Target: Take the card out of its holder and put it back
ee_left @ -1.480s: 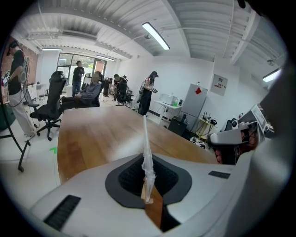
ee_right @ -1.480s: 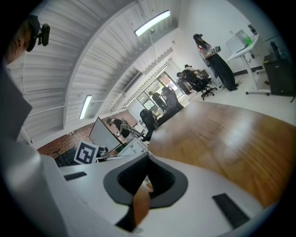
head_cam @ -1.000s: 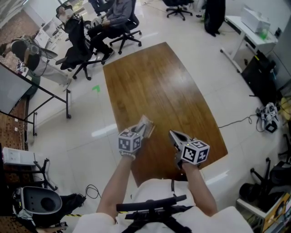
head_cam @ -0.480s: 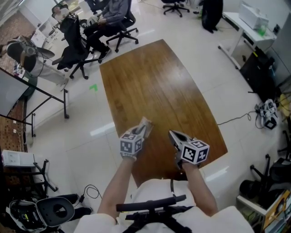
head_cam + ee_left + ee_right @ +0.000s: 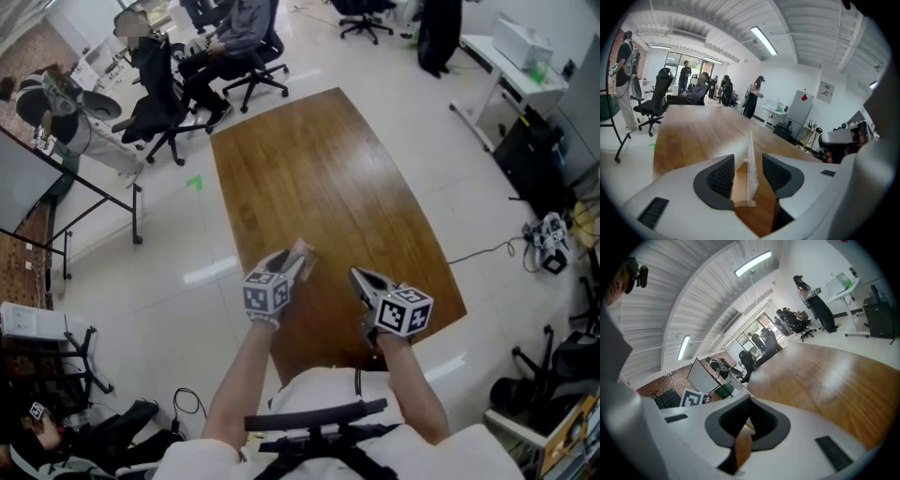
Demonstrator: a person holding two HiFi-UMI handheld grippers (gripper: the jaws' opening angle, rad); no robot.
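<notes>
A thin translucent card (image 5: pixel 751 145) stands upright in a small wooden holder (image 5: pixel 739 190) on the brown table (image 5: pixel 309 169), near its front left corner. My left gripper (image 5: pixel 748 164) straddles the card. Its jaws have just been opening, and the dark pads (image 5: pixel 723 176) now stand clear of the card on both sides. In the head view the card (image 5: pixel 302 251) rises just beyond the left gripper (image 5: pixel 289 264). My right gripper (image 5: pixel 359 276) hovers to the right of the card, apart from it. In the right gripper view its jaws (image 5: pixel 749 398) meet at the tips with nothing between them.
Black office chairs (image 5: pixel 164 103) and seated people are past the table's far left corner. A board on a stand (image 5: pixel 28 183) is at the left, and a white desk (image 5: pixel 516 66) at the upper right. Cables (image 5: pixel 548 239) lie on the floor to the right.
The left gripper's jaws have spread apart around the card, which stays upright in its holder. Neither hand has shifted noticeably. The right gripper looks the same.
</notes>
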